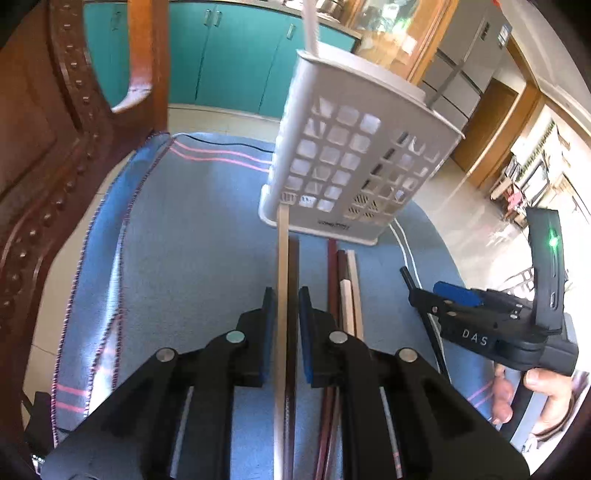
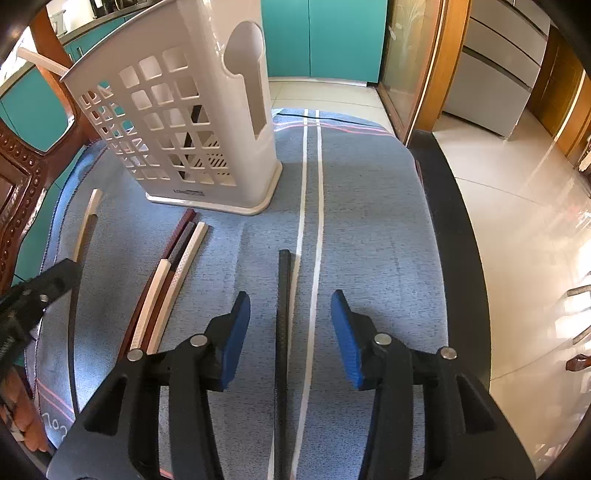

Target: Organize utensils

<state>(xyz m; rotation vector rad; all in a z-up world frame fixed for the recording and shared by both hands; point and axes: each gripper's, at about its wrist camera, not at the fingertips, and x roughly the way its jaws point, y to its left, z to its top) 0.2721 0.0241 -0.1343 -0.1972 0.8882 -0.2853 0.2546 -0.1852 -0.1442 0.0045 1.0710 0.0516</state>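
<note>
A white slotted utensil holder (image 1: 351,155) (image 2: 192,122) stands upright on the blue cloth, with a white chopstick (image 1: 310,22) poking out of its top. My left gripper (image 1: 286,291) has narrow jaws, its blue pads tight against a beige chopstick (image 1: 281,251) and a dark brown chopstick (image 1: 293,258) lying side by side. Several more chopsticks (image 1: 345,288) (image 2: 173,269) lie just to their right. My right gripper (image 2: 289,295) stands open astride a black chopstick (image 2: 283,280), and neither pad touches it. A hand (image 1: 543,384) holds the right gripper.
The blue striped cloth (image 2: 369,240) covers the table, whose dark edge (image 2: 454,221) runs along the right, with tiled floor beyond. A carved wooden chair (image 1: 44,147) stands close on the left. Teal cabinets (image 1: 229,55) and a grey fridge (image 2: 495,62) are behind.
</note>
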